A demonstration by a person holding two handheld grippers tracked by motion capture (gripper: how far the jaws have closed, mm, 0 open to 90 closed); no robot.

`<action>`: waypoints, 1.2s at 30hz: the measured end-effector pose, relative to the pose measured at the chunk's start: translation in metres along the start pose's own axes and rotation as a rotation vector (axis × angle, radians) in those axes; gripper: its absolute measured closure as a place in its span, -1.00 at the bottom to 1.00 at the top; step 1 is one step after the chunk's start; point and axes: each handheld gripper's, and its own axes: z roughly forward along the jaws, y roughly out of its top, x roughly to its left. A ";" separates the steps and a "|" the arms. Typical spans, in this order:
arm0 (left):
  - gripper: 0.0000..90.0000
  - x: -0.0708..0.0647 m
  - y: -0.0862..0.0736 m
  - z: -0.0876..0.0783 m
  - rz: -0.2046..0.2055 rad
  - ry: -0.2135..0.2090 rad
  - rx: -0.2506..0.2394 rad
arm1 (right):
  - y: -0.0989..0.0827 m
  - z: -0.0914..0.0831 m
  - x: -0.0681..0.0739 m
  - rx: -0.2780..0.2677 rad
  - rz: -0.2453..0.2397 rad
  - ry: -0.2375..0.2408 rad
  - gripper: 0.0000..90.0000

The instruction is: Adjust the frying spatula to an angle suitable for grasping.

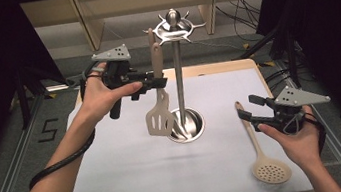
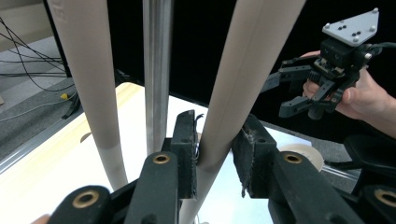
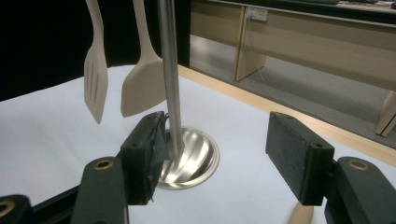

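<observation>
- My left gripper is raised above the far left part of the table, pointing at the utensil stand, whose round steel base sits near the table's middle, toward the far edge.
- Its jaws straddle the handle of the slotted spatula, which hangs from a hook at the top of the stand; in the left gripper view the handle touches one pad while the other pad stands off it, so the jaws are partly parted and not clamping.
- A second beige utensil hangs just beside the spatula, on the other side of the stand's steel pole.
- My right gripper hovers low near the right edge of the table, jaws wide apart with nothing pressed between them.
- The perforated spoon lies flat on the table by the right edge, bowl toward the near right corner, handle running toward the far edge and ending under my right gripper's jaws.
- In the right gripper view the stand's base sits ahead, between the jaws but well beyond them.
</observation>
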 end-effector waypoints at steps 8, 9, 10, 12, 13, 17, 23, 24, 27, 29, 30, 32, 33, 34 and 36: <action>0.61 0.004 0.001 -0.001 -0.010 -0.012 0.012 | 0.000 0.002 0.000 -0.011 -0.015 -0.006 -0.14; 0.66 0.004 0.000 0.000 -0.002 -0.018 0.011 | 0.000 0.002 0.000 0.000 -0.020 -0.001 -0.14; 0.67 0.004 0.000 0.000 -0.002 -0.018 0.011 | 0.000 0.002 0.000 0.003 -0.023 0.003 -0.14; 0.67 0.003 0.000 0.001 -0.014 -0.040 0.000 | 0.000 0.002 0.000 0.003 -0.022 0.008 -0.14; 0.67 0.002 0.001 0.000 -0.010 -0.033 0.005 | 0.000 0.002 0.000 0.003 -0.022 0.008 -0.14; 0.67 -0.005 0.003 0.001 0.006 0.041 0.046 | -0.001 0.002 0.000 0.006 -0.020 0.013 -0.14; 0.67 -0.012 0.004 0.004 0.014 0.046 0.084 | 0.000 0.003 0.001 -0.001 -0.027 -0.001 -0.14; 0.67 -0.011 0.004 0.005 0.017 0.034 0.086 | 0.000 0.003 0.001 -0.001 -0.027 -0.001 -0.14; 0.67 -0.011 0.004 0.007 0.036 0.008 0.109 | -0.001 0.003 0.000 -0.003 -0.035 0.005 -0.14; 0.67 -0.012 0.006 0.009 0.056 -0.013 0.120 | -0.001 0.003 0.000 0.007 -0.023 0.005 -0.14; 0.67 -0.013 0.008 0.009 0.066 -0.022 0.124 | -0.001 0.005 0.001 -0.004 -0.021 0.001 -0.14; 0.67 -0.014 0.012 0.010 0.085 -0.038 0.129 | -0.001 0.004 0.001 0.002 -0.022 0.002 -0.14; 0.67 -0.014 0.014 0.010 0.094 -0.043 0.133 | -0.001 0.004 0.000 0.003 -0.036 0.004 -0.14; 0.67 -0.014 0.015 0.010 0.096 -0.048 0.134 | -0.001 0.004 0.001 0.008 -0.023 0.004 -0.14; 0.67 -0.013 0.017 0.009 0.097 -0.058 0.136 | -0.002 0.004 0.003 0.015 -0.008 0.004 -0.14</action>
